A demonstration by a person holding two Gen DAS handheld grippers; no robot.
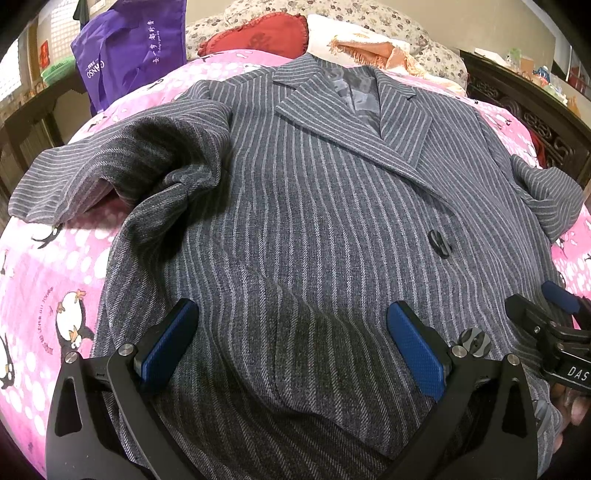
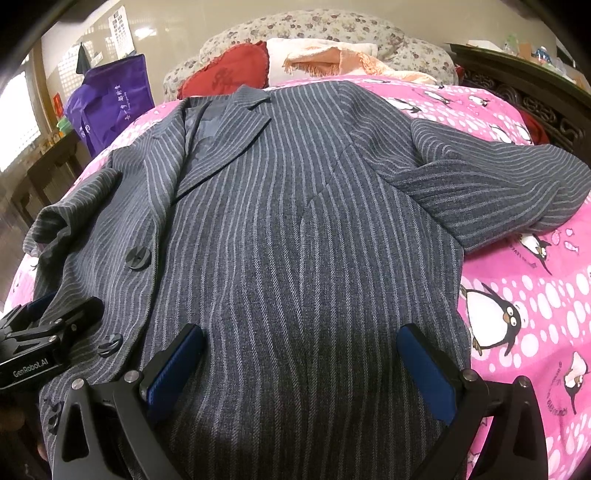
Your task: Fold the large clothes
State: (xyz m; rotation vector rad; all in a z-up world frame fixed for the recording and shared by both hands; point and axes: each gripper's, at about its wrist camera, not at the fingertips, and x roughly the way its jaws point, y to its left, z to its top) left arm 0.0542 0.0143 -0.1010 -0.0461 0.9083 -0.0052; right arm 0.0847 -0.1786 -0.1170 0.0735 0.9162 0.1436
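A grey pinstriped jacket [image 1: 314, 206] lies face up on a pink penguin bedspread [image 1: 48, 295], collar away from me. Its sleeves spread out to both sides; the one on the left [image 1: 122, 166] is rumpled. My left gripper [image 1: 291, 332] hovers open just over the jacket's lower front, with nothing between its blue pads. My right gripper [image 2: 303, 354] is open over the jacket's lower right panel [image 2: 295, 258], also holding nothing. Each gripper shows at the edge of the other's view: the right gripper [image 1: 554, 317] and the left gripper [image 2: 48, 328]. Dark buttons [image 2: 138, 257] run down the front.
At the head of the bed lie a red heart cushion [image 1: 258, 35], a peach scarf [image 1: 373, 50] and a floral pillow [image 2: 314, 29]. A purple bag [image 1: 129, 51] stands at the back left by a dark wooden table [image 2: 48, 162]. A dark carved headboard [image 1: 535, 122] runs along the right.
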